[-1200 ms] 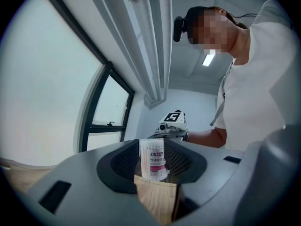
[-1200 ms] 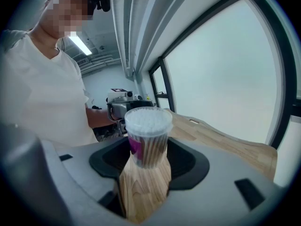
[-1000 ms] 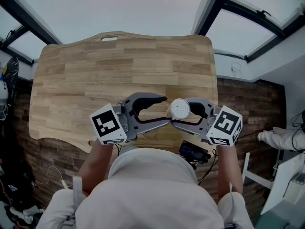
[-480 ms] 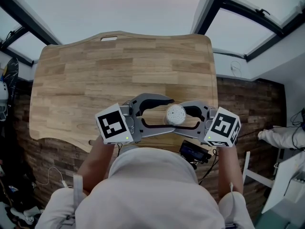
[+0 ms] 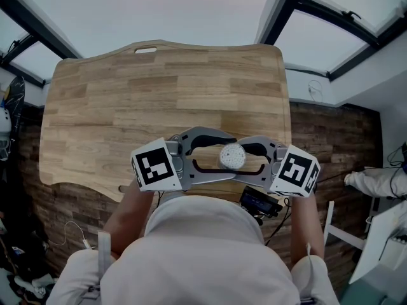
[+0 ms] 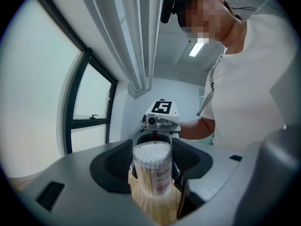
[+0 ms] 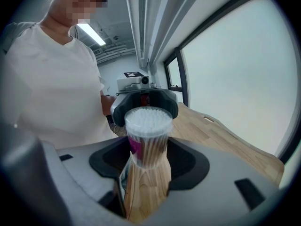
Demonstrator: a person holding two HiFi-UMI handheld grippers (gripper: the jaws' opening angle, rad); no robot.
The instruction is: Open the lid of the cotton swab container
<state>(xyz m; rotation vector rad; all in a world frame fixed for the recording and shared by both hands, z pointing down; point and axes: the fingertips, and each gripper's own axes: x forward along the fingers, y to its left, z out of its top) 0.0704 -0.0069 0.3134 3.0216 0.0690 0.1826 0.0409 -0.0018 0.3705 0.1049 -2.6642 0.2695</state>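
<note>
The cotton swab container [image 5: 232,156] is a clear round tub of white-tipped swabs with its clear lid on top. It is over the near edge of the wooden table [image 5: 127,107]. My right gripper [image 5: 249,156] is shut on the container's lower body [image 7: 146,145]. My left gripper [image 5: 219,155] faces it from the left. Its jaws have just been opening and now stand wide on either side of the container [image 6: 151,166], with gaps showing. In each gripper view the other gripper sits straight behind the container.
A small black device [image 5: 257,202] hangs just below the table's near edge on the right. The person's white-shirted body fills the bottom of the head view. A handle slot [image 5: 145,51] is cut in the table's far edge.
Both grippers have drawn together and a little nearer the person. The container has shifted left with the right gripper. The left jaws have spread wider and now straddle the container.
</note>
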